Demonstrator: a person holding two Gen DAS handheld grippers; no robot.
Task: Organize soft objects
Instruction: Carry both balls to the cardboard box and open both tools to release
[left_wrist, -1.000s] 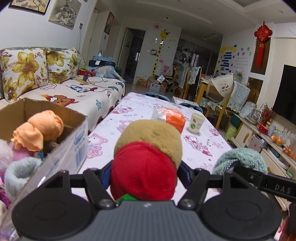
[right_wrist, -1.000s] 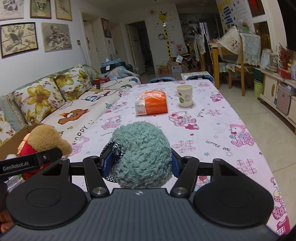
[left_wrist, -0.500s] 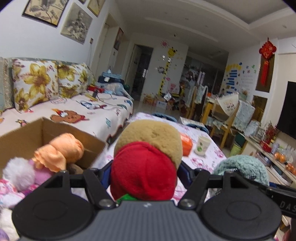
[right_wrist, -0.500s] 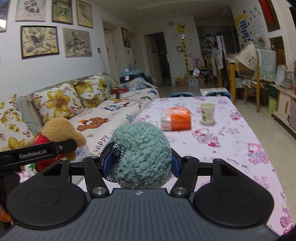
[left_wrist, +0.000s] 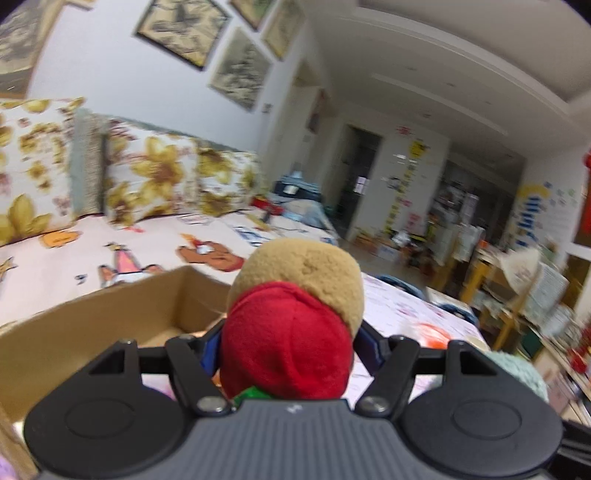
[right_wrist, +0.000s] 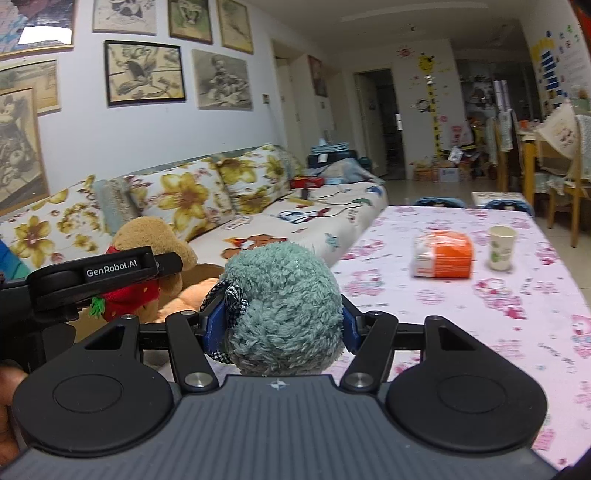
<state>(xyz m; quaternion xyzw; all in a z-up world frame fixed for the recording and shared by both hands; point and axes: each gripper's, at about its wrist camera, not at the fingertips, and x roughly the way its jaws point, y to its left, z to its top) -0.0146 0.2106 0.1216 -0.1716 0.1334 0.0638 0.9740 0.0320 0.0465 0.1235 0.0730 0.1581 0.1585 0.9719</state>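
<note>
My left gripper (left_wrist: 290, 345) is shut on a brown plush bear in red strawberry clothing (left_wrist: 291, 325) and holds it above the open cardboard box (left_wrist: 92, 325). The bear also shows in the right wrist view (right_wrist: 147, 236), with the left gripper (right_wrist: 125, 273) across it. My right gripper (right_wrist: 280, 325) is shut on a teal fluffy plush with a checked bow (right_wrist: 280, 302), held above the pink tablecloth (right_wrist: 480, 295), just right of the box. The teal plush shows at the lower right of the left wrist view (left_wrist: 517, 373). An orange plush (right_wrist: 192, 295) lies in the box.
An orange packet (right_wrist: 443, 254) and a paper cup (right_wrist: 501, 247) stand on the far part of the table. A sofa with flowered cushions (right_wrist: 184, 199) runs along the left wall. Chairs (right_wrist: 554, 155) stand at the back right.
My left gripper has swung left and up with the bear, now over the box. My right gripper has also moved left with the teal plush.
</note>
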